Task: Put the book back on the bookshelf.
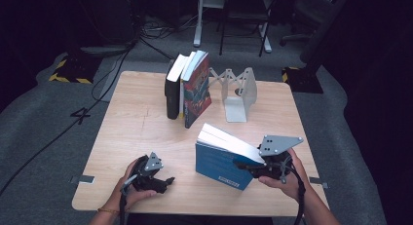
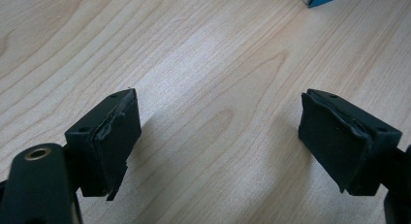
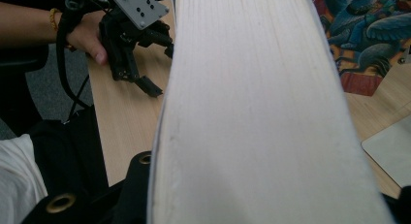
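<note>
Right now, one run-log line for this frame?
left gripper: open, empty, low over wooden table | right gripper: shut on thick blue-covered book, tilted | book row: upright by metal bookend

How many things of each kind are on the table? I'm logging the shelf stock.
Books standing at the back: 3, namely black book, white book, illustrated book
Blue book in the right gripper: 1
Metal bookends: 1
Total: 5

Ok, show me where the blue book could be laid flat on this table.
Bare wood lies left of the upright books, out to the table edge, and between the left hand-held gripper and the blue book. The back is crowded by books and the metal bookend.
</note>
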Tool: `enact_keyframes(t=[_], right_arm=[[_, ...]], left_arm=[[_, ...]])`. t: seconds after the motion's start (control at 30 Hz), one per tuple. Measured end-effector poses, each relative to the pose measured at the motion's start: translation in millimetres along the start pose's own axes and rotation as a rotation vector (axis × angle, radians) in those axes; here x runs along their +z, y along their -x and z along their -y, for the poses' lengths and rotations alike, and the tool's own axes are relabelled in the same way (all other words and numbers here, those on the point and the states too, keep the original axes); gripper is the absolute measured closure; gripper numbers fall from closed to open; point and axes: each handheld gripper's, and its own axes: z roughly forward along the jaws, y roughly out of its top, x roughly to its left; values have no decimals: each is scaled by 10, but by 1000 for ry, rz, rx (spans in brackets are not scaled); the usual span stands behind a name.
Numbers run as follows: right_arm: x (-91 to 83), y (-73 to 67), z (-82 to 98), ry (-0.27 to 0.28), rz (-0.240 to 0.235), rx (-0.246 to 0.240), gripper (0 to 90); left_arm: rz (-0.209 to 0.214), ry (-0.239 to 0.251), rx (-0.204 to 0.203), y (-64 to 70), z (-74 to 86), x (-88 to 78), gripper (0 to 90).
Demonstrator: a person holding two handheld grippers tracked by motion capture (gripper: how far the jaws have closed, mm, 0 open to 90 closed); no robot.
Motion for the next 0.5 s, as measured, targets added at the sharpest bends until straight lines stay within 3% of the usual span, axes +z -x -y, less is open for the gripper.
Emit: enact_keyframes(t=[0.5], right_arm=[[-13, 64, -171, -25, 30, 1, 613]], left_arm=[[0, 0, 1, 0, 0, 0, 155]])
